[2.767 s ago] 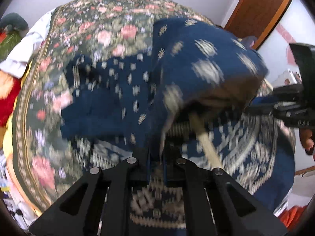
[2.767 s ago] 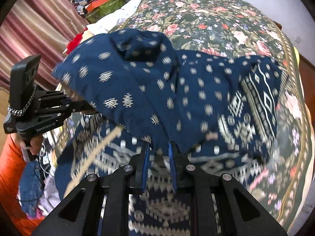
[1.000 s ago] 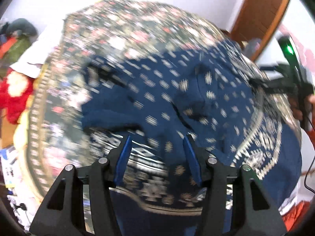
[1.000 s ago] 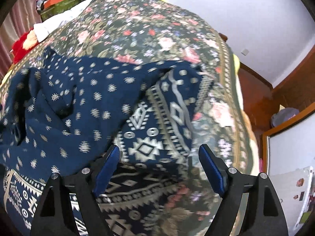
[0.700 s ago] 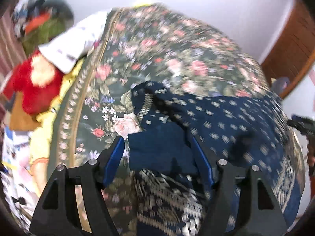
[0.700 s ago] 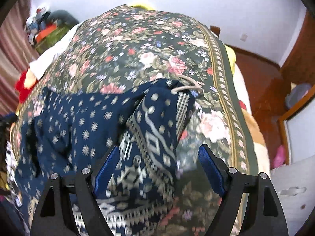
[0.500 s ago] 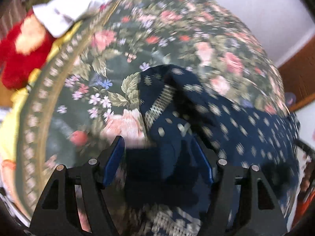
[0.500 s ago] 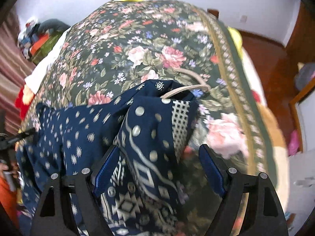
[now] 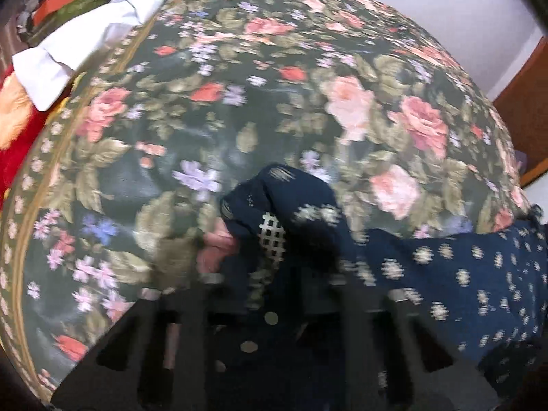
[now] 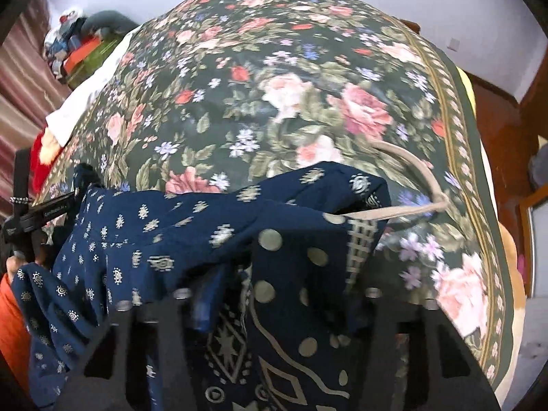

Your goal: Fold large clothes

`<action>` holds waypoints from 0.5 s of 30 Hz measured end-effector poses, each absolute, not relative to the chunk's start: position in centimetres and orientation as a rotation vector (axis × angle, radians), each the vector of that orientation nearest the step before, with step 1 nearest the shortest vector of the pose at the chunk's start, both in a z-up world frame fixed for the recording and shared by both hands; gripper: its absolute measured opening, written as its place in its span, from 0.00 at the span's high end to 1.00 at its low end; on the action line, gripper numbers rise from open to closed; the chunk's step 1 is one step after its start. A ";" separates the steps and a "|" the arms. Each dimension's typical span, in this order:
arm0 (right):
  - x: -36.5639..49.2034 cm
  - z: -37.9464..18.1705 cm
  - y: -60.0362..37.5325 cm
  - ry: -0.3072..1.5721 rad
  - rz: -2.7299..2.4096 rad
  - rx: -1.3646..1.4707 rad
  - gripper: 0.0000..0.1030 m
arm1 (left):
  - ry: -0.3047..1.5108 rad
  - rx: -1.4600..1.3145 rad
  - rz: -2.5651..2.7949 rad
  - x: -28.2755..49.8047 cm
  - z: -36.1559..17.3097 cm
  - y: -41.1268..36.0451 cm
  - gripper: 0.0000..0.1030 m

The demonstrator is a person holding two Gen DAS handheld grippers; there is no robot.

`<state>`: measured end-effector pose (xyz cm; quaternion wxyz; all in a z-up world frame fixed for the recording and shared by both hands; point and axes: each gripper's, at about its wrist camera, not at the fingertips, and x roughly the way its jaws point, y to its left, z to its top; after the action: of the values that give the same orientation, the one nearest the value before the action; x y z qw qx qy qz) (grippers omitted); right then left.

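While both grippers close over the far corners of the navy patterned garment [image 10: 212,233], spread on the floral bedspread [image 10: 274,68], the fabric lies between the jaws. Left gripper [image 9: 274,274]: nearly shut, grip blurred. Right gripper [image 10: 274,294]: half-closed; pinch both layers evenly before lifting.

open floral bedspread [image 10: 274,68] beyond garment [image 10: 191,226]
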<state>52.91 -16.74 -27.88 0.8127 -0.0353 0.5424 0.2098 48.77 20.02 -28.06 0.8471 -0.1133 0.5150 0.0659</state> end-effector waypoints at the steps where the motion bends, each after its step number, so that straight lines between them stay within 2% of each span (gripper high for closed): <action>1: 52.9 -27.8 -16.3 1.154 0.454 -0.080 0.69 | 1.079 -0.213 0.155 48.8 -27.7 19.6 0.88; 5: 52.3 -26.2 -14.8 1.056 0.427 -0.143 0.82 | 0.971 -0.184 0.176 47.4 -24.1 19.1 0.90; 10: 52.9 -22.9 -13.0 0.951 0.429 -0.165 0.84 | 0.834 -0.227 0.142 46.7 -17.8 20.8 0.90; 15: 56.5 -21.7 -10.1 0.913 0.398 -0.169 0.84 | 0.779 -0.192 0.139 49.3 -14.4 22.4 0.90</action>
<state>56.53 -10.15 -21.74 0.8751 -0.0811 0.4373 0.1907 49.33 22.41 -14.42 0.9182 -0.0934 0.3789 0.0674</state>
